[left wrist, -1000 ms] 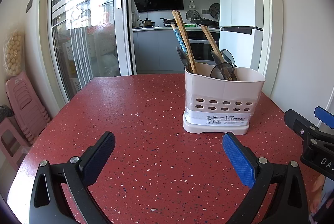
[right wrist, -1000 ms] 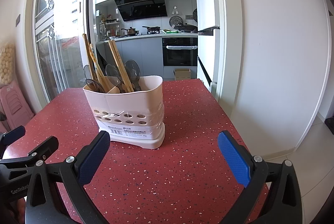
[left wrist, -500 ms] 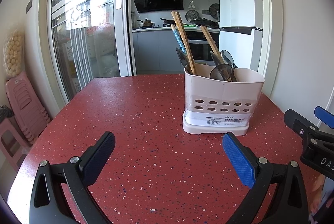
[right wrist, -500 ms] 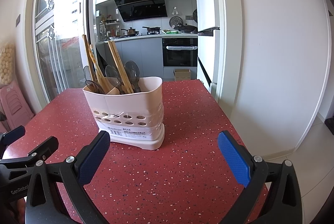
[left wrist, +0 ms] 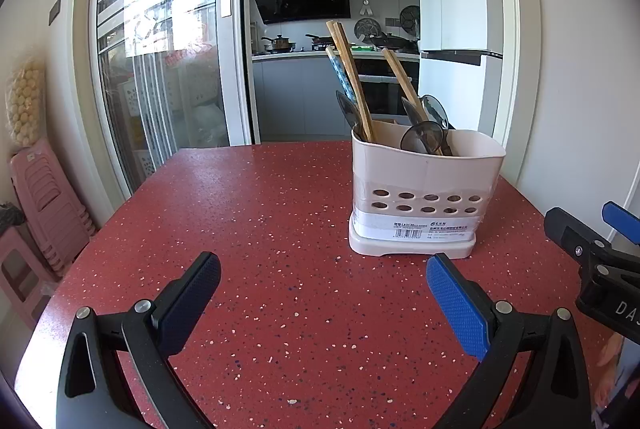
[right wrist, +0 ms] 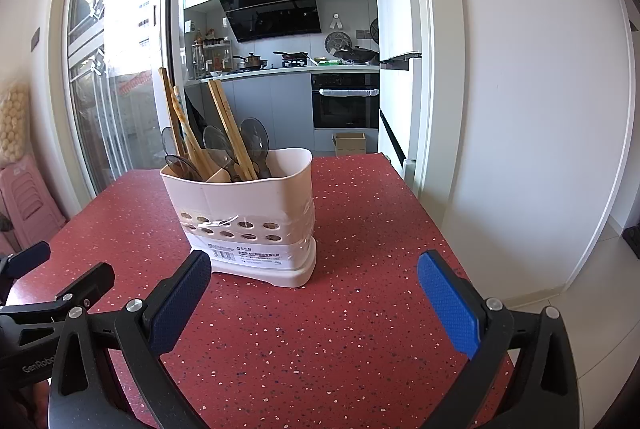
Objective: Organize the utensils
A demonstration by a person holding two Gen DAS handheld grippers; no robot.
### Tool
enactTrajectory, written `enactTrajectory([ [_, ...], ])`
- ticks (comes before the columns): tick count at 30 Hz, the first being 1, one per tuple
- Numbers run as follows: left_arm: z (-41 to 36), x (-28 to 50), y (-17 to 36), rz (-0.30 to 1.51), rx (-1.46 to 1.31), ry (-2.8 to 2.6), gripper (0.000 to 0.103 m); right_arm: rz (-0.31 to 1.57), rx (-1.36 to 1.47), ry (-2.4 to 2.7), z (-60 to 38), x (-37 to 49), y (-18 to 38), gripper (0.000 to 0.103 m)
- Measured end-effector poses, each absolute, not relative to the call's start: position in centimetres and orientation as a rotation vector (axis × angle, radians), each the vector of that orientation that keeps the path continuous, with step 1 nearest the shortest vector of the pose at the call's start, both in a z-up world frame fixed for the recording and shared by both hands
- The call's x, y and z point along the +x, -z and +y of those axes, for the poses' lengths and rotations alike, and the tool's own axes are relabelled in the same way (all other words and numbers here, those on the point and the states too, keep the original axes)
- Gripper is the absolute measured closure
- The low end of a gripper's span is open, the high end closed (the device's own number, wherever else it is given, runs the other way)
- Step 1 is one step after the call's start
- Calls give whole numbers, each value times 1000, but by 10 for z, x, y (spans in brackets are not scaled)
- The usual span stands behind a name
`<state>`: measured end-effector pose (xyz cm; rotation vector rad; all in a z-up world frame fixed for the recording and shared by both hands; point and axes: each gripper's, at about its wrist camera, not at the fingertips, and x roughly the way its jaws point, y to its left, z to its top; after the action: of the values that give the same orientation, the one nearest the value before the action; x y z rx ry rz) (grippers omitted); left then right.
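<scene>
A pale pink plastic utensil holder (left wrist: 426,189) with two rows of round holes and a printed white label stands upright on the red speckled counter (left wrist: 260,229), toward its far right part, short of the far edge. In it stand several wooden chopsticks (left wrist: 352,77) leaning to the left, one blue-patterned chopstick (left wrist: 340,75) among them, and a few dark translucent plastic spoons (left wrist: 424,135) with their bowls upward; which compartment each sits in cannot be told. The left gripper (left wrist: 320,293) hangs over the near part of the counter with its blue-padded fingers (left wrist: 456,299) spread wide and nothing between them; the holder is just beyond its right finger. The right gripper (right wrist: 314,295) is likewise wide open and empty, near the counter's right edge, and its left finger (right wrist: 180,295) appears close in front of the holder's base (right wrist: 264,265). Each gripper shows at the side of the other's view. Behind the counter are a sliding glass door (left wrist: 160,61) and a kitchen with a black range hood (right wrist: 276,11).
</scene>
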<state>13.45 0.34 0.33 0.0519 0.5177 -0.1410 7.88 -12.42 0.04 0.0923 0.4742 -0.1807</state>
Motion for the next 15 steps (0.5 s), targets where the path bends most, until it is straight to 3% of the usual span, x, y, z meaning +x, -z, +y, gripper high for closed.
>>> enactTrajectory([
  [15,4,135,-2,524,42,152,0,474,92,180,-124,79,-1,0],
])
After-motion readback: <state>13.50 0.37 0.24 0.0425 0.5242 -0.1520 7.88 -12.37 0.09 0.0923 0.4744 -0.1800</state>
